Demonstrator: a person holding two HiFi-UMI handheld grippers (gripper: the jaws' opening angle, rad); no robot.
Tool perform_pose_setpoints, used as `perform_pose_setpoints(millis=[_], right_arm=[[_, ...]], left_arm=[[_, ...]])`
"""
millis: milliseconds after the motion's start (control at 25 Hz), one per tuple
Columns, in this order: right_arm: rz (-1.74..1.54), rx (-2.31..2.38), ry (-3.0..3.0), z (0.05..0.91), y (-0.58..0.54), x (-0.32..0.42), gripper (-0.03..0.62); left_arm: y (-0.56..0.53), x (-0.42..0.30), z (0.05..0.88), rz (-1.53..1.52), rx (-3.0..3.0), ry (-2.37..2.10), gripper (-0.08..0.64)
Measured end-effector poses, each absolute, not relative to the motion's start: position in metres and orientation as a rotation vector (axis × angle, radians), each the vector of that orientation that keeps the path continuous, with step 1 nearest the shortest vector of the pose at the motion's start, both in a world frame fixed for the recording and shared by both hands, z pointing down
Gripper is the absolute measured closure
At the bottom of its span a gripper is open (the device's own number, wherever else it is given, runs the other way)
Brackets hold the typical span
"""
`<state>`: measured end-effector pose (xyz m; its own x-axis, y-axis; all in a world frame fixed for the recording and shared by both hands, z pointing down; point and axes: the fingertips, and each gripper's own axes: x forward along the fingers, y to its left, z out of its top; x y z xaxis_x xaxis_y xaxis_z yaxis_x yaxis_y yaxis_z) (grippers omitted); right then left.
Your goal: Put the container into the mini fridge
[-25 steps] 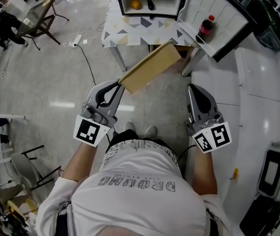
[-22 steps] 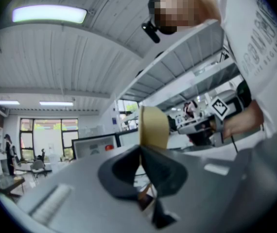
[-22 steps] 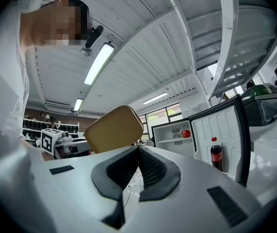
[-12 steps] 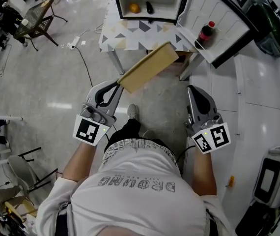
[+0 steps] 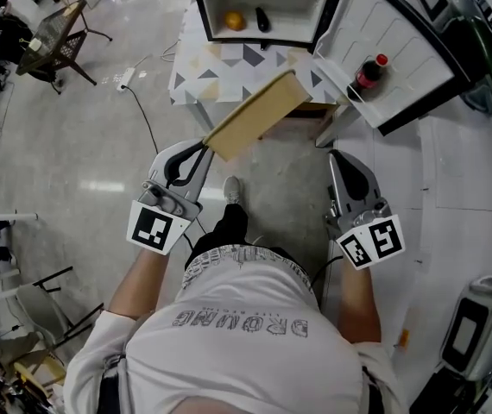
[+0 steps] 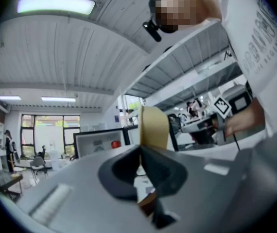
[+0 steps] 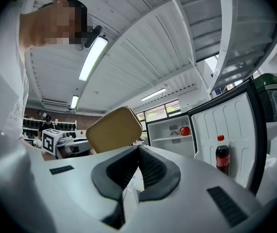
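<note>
Left gripper point(image 5: 205, 147) is clamped on the near edge of the container point(image 5: 255, 115), which sticks out ahead of it toward the open fridge point(image 5: 291, 14). It looks light, stiff and smooth, so that edge pinch might pivot. Right gripper point(image 5: 343, 160), beside it, is closed on nothing.

Container point(image 5: 255, 115): flat, tan, rectangular, rounded corners; in the air, tilted, near end clamped in left gripper point(image 5: 205, 150), far end toward the fridge.
Fridge point(image 5: 196, 7): white inside, door point(image 5: 401, 41) swung open; stands on patterned table point(image 5: 229, 63), back from its near edge.
</note>
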<state>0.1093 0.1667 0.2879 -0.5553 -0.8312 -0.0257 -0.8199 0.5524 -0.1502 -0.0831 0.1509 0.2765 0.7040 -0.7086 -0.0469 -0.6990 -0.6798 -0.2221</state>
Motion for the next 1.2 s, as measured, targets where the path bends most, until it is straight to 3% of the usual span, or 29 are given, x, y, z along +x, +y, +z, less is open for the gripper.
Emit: perform_pose_setpoints(millis=[1200], right_arm=[[-0.323,-1.65,2.637,0.324,-0.096,0.055,0.592]], left_arm=[[-0.136,-0.124,0.356,-0.307,-2.758,0.873,0.545]])
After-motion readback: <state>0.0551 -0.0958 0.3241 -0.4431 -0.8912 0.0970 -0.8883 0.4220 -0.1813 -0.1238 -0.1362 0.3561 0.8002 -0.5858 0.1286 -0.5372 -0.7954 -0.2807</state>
